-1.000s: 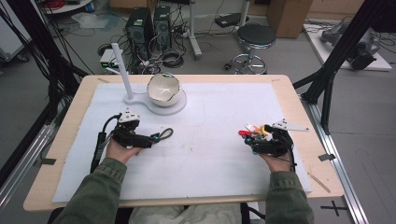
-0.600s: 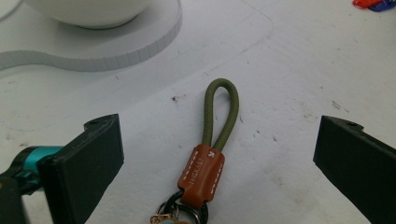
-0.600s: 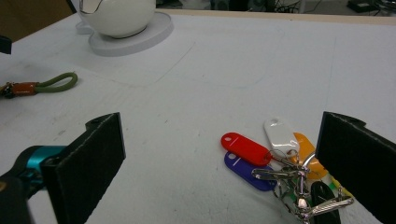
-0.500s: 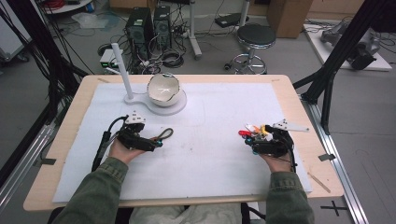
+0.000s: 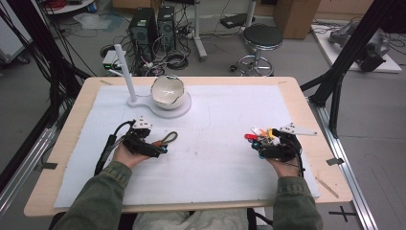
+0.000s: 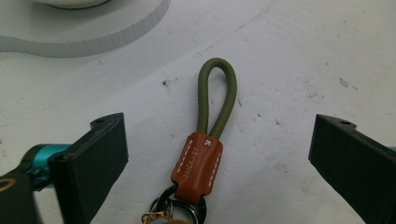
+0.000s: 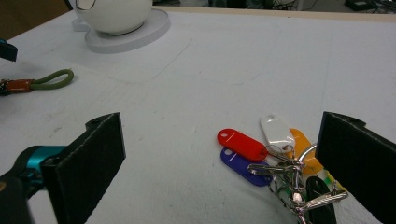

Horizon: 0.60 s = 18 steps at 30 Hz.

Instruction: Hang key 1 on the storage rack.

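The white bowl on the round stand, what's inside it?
Nothing shows inside the white bowl: the high view shows pale inner wall through its broken-looking opening. Its bottom is hidden by the rim. It sits on the round stand.

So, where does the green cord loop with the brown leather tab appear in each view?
High view: the cord loop lies left of centre, just right of the left tongs.
Left gripper view: centre, the cord loop between the open jaws.
Right gripper view: far left edge.
Shared landmark: the white round base beyond it.
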Motion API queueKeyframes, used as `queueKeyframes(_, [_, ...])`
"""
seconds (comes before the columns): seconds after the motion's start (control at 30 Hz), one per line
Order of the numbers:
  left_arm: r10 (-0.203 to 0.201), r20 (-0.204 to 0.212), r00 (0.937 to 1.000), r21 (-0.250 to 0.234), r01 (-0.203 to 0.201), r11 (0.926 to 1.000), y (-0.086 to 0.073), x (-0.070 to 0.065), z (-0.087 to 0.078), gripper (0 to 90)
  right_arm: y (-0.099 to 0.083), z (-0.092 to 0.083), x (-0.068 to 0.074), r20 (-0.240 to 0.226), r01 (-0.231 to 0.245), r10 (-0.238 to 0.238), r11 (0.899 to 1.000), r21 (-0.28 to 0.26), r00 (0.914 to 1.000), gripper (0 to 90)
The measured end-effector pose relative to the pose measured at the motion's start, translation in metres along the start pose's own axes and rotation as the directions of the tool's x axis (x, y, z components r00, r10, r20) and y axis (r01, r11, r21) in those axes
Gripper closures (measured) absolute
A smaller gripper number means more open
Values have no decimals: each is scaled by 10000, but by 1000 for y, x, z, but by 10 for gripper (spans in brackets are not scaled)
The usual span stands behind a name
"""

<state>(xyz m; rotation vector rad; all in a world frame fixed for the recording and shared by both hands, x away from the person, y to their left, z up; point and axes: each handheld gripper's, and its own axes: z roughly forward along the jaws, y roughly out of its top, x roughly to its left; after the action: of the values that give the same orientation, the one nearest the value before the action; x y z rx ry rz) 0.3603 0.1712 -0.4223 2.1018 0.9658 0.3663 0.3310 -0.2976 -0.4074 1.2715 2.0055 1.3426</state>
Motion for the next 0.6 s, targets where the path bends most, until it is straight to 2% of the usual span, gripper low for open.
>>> queueKeyframes(0.17, [92, -136, 9999, 219, -89, 9997, -1, 1, 2, 92, 0, 1, -1, 5, -40, 40, 10000, 38, 10000, 8])
queueKeyframes(0.2, [133, -147, 9998, 257, -129, 9996, -1, 1, 2, 130, 0, 1, -1, 13, -50, 50, 10000, 38, 10000, 8])
queueKeyframes(0.43, [278, -257, 9993, 637, -261, 9976, -3, 1, 4, 191, -1, -1, -1, 26, -47, 47, 10000, 8, 10000, 8])
queueKeyframes(0.5, [320, -268, 9991, 711, -301, 9970, -4, 0, 5, 224, -1, 0, -1, 28, -67, 67, 10000, 19, 10000, 8])
queueKeyframes(0.57, [408, -349, 9986, 720, -382, 9967, -4, 0, 5, 342, -1, 0, -2, 28, -38, 38, 10000, 22, 10000, 8])
queueKeyframes(0.6, [441, -403, 9982, 786, -408, 9961, -4, 0, 5, 342, -1, 0, -2, 28, -38, 38, 10000, 22, 10000, 8])
